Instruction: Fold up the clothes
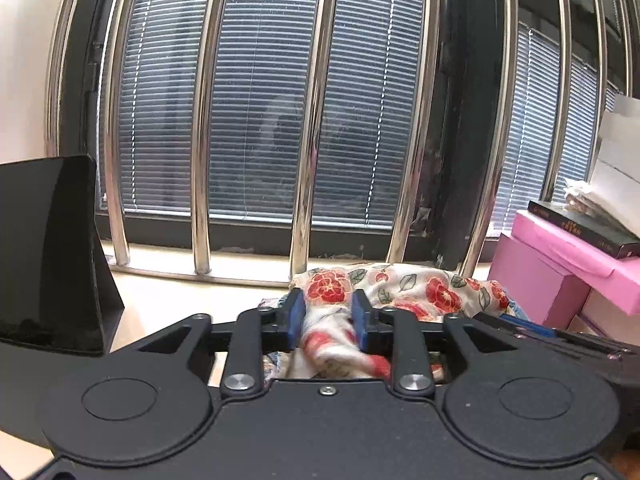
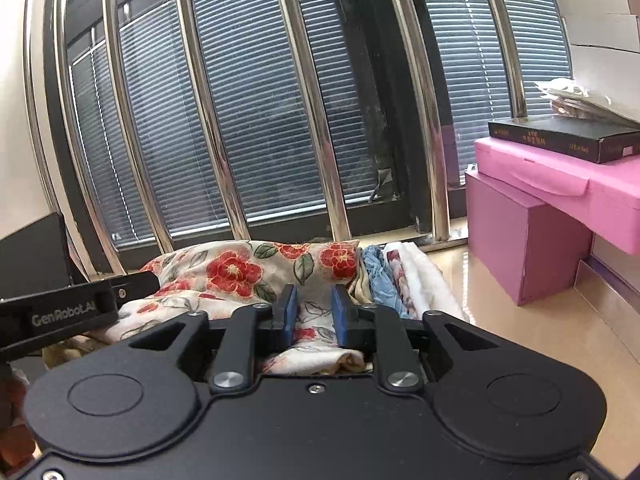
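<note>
Jaws of both grippers stand parted, floral garment [image 2: 240, 268] between; long axis crosswise.

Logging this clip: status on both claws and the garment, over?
Left claw open, floral garment bunched between its pads. Right claw open over same cloth. Other clothes piled alongside; nothing blocking.

Steel window bars [image 2: 312, 92] wall off the far side. Pink boxes [image 2: 532, 216] block the right, a black stand [image 1: 52, 252] the left. Bare table [image 2: 532, 344] lies open right of the cloth heap [image 2: 248, 268].
</note>
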A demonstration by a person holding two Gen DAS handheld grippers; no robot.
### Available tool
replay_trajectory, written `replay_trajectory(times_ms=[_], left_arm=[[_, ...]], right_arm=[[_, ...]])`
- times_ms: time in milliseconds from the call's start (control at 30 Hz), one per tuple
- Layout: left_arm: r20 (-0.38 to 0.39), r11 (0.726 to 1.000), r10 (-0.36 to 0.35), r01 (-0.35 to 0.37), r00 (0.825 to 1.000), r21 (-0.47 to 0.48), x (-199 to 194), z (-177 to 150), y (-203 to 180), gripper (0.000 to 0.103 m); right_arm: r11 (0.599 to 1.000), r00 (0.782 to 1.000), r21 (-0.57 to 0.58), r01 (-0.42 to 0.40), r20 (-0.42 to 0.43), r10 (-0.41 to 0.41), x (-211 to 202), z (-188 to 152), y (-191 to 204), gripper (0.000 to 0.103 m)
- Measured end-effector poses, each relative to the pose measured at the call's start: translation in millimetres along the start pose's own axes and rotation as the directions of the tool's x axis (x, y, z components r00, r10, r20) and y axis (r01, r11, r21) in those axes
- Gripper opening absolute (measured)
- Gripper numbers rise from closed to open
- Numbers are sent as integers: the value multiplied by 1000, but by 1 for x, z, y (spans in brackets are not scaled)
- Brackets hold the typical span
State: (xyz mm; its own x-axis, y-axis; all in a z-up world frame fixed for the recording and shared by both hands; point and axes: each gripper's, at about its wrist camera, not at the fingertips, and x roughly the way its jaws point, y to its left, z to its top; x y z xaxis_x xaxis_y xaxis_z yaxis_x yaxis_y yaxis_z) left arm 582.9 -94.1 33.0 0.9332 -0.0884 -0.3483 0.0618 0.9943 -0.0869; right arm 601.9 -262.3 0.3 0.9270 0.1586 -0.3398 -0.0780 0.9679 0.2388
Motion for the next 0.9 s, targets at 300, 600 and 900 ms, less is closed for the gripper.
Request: replay_trajectory(times_ms=[300,600,900], left_arm=[[79,999,-6,9,997,-37,-28,13,4,103],[92,1000,19,-18,996,-12,-67,19,6,103],[31,998,43,-42,999,-42,-118,13,21,103]], right_arm=[[997,999,76,17,31,-20,-22,12,-12,86],[999,998,21,27,54,-28,-61,19,-6,99],[997,999,-57,42,28,-40,-113,17,13,102]])
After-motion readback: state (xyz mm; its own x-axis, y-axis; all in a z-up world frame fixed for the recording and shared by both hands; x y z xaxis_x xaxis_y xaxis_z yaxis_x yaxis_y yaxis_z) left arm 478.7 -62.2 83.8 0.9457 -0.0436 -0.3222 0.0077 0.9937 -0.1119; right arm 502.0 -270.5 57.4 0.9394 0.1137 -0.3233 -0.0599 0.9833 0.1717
